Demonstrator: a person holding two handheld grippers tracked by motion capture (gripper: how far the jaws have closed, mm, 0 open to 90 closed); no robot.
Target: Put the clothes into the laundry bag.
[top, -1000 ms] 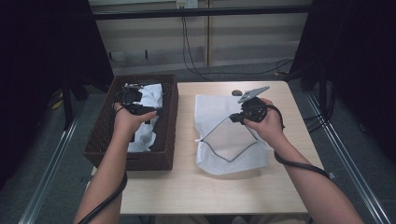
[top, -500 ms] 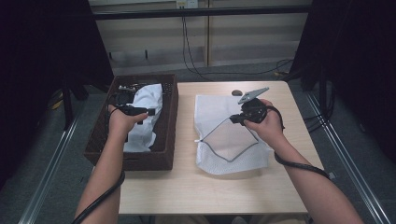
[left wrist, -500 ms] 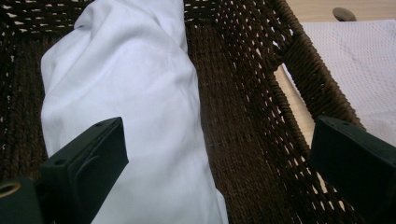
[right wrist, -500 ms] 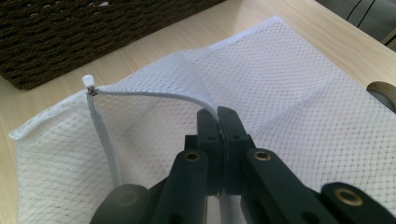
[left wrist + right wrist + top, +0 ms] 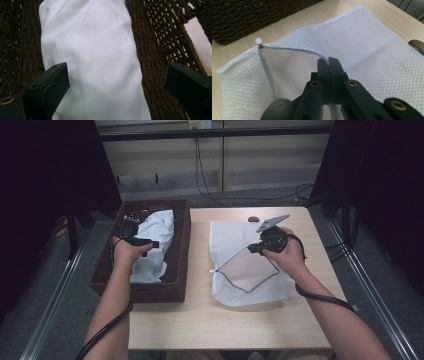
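A white cloth (image 5: 156, 236) lies bunched in a dark woven basket (image 5: 182, 251) on the table's left side. My left gripper (image 5: 148, 242) hangs low over it, open; in the left gripper view the cloth (image 5: 100, 55) lies beneath and between the wide-apart jaws of that gripper (image 5: 117, 83), untouched. A white mesh laundry bag (image 5: 231, 234) lies on the table to the right. My right gripper (image 5: 249, 250) is shut on the bag's zipper edge and lifts it, so the mouth gapes. The right gripper view has that gripper (image 5: 328, 61) pinching the edge, with the zipper pull (image 5: 258, 43) at the far corner.
The light wooden table (image 5: 225, 320) has bare room in front of the bag and basket. A small dark round object (image 5: 253, 219) sits just behind the bag. The basket wall (image 5: 249, 15) stands close to the bag's left. Cables trail from both grippers along the forearms.
My left hand has drifted left and sunk lower into the basket, closer to the cloth. The right gripper has stayed put with the bag's edge in it.
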